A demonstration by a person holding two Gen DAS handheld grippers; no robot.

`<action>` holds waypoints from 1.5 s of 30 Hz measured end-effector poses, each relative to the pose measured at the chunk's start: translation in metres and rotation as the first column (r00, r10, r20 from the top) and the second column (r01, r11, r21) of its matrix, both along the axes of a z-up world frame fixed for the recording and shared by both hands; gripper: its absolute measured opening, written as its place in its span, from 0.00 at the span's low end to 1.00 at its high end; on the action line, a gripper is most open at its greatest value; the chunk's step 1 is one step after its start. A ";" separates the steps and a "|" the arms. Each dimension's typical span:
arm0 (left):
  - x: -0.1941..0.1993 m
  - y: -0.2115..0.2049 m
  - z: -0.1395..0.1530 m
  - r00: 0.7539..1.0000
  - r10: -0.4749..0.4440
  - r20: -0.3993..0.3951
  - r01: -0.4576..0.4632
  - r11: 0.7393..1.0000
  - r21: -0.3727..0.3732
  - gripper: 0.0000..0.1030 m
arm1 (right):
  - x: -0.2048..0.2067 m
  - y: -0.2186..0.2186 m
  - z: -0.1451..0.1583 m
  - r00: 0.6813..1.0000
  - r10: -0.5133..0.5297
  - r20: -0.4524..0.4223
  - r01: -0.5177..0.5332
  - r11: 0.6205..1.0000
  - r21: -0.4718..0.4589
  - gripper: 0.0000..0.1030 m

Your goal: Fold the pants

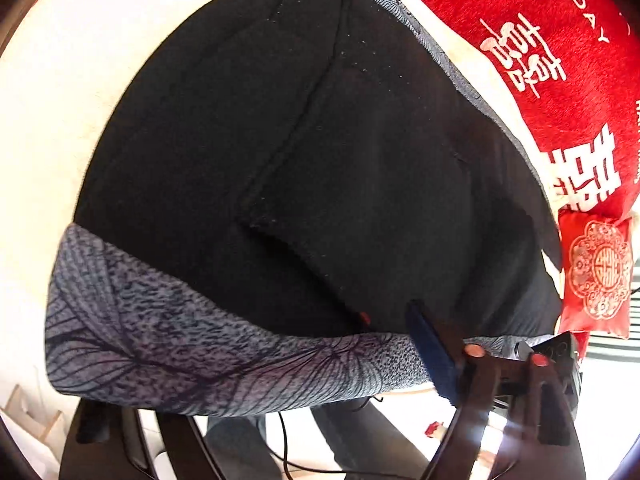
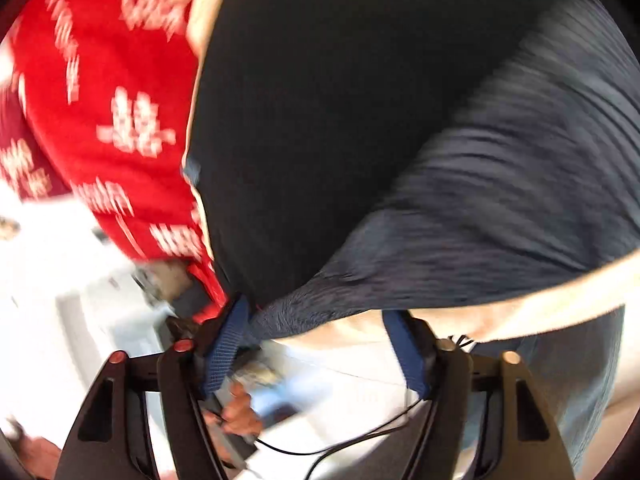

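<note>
- tongs first. what are the right tongs doing?

- spread wide, gripping nothing. a bunched corner of the pants touches the tip of the left blue pad but isn't pinched. that view is blurred, so i won't say more about the contact.

- and the left tongs?

- also apart, judging by how far the two arms stand from each other. the right pad is bare. the left tip is hidden under the grey patterned band, so whether it has caught any cloth i can't tell.

- where are the pants, then?

- right in front of both tongs. the black body spreads away to the far side over a white surface, and the band runs along the near edge. a red blanket with white characters lies just beyond them on the far right, with a small red pouch beside it.

- how will they handle?

- light and limp, i'd judge. a soft knit that sags and slides once let go, with nothing fragile about it.

- best hold?

- probably the band at its two ends. it looks thicker there and less likely to slip out, and one grip at each corner should keep the edge taut for the fold.
</note>
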State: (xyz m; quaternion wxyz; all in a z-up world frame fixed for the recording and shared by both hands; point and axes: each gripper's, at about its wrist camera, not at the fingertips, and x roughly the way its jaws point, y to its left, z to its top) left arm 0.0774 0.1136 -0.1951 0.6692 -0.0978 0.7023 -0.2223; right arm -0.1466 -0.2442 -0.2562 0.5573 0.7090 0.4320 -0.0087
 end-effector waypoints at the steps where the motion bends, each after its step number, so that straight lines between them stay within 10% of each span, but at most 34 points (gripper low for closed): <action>1: 0.000 0.002 0.000 1.000 -0.009 -0.001 0.009 1.000 0.019 0.66 | -0.006 -0.002 -0.005 0.999 -0.040 -0.018 0.041 0.998 0.039 0.45; 4: -0.001 0.008 0.002 1.000 -0.007 -0.011 0.007 1.000 0.011 0.41 | -0.009 -0.002 -0.005 0.998 -0.039 -0.046 0.041 0.998 0.039 0.07; 8: 0.002 0.019 0.011 0.999 0.039 -0.036 -0.039 0.999 0.002 0.31 | 0.002 -0.008 0.026 0.999 0.039 -0.006 -0.039 0.999 -0.002 0.06; 11: 0.002 0.015 0.012 0.998 0.039 -0.042 -0.038 0.999 0.027 0.31 | 0.009 -0.009 0.036 0.979 0.190 -0.070 -0.195 0.977 -0.086 0.13; 13: 0.002 0.007 0.007 0.998 0.037 -0.053 -0.034 0.998 0.050 0.31 | 0.006 -0.014 0.028 0.966 0.223 -0.132 -0.234 0.969 -0.075 0.54; 20: 0.001 0.000 -0.004 0.997 0.030 -0.067 -0.025 0.996 0.081 0.31 | -0.023 -0.049 0.006 0.997 0.039 -0.067 -0.041 0.998 -0.039 0.56; 21: 0.001 -0.001 -0.005 0.997 0.023 -0.067 -0.018 0.996 0.082 0.31 | -0.025 -0.047 0.002 0.998 0.017 -0.059 -0.017 1.000 -0.010 0.45; 22: 0.004 -0.004 -0.006 0.997 0.021 -0.074 -0.015 0.997 0.081 0.31 | -0.026 -0.040 0.003 0.998 0.001 -0.062 -0.001 1.000 0.011 0.09; 27: 0.008 -0.004 0.014 0.998 0.012 -0.063 -0.008 0.998 0.056 0.26 | -0.020 -0.044 0.045 1.000 -0.011 0.010 0.012 0.999 -0.039 0.05; 37: 0.069 -0.042 0.101 0.995 0.060 0.077 -0.053 0.994 -0.095 0.26 | 0.116 -0.097 0.134 0.968 0.160 0.192 -0.117 0.969 -0.218 0.05; 45: 0.178 -0.125 0.081 0.977 0.045 0.207 -0.032 0.997 -0.064 0.26 | 0.253 -0.153 0.093 0.960 0.271 0.070 -0.245 0.934 -0.261 0.09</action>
